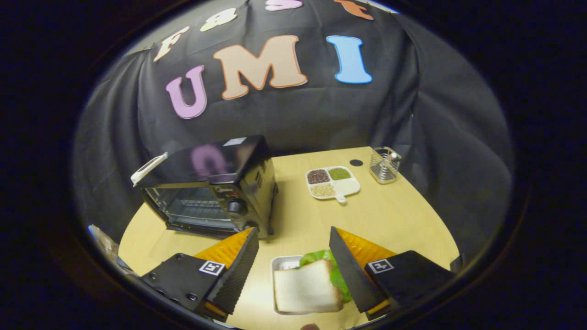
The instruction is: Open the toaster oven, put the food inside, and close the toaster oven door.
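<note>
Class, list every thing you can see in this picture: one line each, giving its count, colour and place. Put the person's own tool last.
Toaster oven: one, black, on the table's far left side, beyond the left finger; door looks shut.
Sandwich: one, white bread with green lettuce, between the fingers, nearer the right one.
Small tray: one, white, under the sandwich.
Divided dish: one, white, four compartments, three with brown, green and pale grains, mid-table.
Wire holder: one, silver, far right corner of the table.
Table: one, light wood.
Tongs: one pair, open around the sandwich, not gripping it.
</note>
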Demonstrator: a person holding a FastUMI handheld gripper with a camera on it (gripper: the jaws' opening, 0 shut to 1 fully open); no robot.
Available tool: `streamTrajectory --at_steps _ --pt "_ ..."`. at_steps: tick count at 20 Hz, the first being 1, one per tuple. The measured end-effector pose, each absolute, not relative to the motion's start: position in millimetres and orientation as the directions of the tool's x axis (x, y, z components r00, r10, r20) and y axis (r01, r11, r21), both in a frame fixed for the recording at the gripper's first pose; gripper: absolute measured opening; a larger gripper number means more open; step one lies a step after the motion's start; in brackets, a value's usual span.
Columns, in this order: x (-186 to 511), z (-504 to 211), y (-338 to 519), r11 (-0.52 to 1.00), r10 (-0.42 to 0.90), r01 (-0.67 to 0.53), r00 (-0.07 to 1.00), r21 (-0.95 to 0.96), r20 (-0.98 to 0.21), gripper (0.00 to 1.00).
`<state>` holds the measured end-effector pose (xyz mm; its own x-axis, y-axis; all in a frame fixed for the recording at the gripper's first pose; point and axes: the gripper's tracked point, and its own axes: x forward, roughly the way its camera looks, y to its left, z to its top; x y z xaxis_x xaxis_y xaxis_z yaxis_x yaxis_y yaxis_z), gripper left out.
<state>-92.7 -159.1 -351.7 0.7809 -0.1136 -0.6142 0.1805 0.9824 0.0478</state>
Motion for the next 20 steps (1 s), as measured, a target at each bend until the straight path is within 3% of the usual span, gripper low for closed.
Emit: streamTrajectory --at_steps 7,17,20 --pt "-126 -393 -197 0.963 -0.149 0.261 0.708 0.06 -0.69 0.97" --pt "-157 -433 -186 0.937 -0.058 0.304 0.626 0.174 -0.778 0.96" --pt "-155 -432 -185 0.928 -0.055 0.321 0.618 0.188 -0.784 0.79"
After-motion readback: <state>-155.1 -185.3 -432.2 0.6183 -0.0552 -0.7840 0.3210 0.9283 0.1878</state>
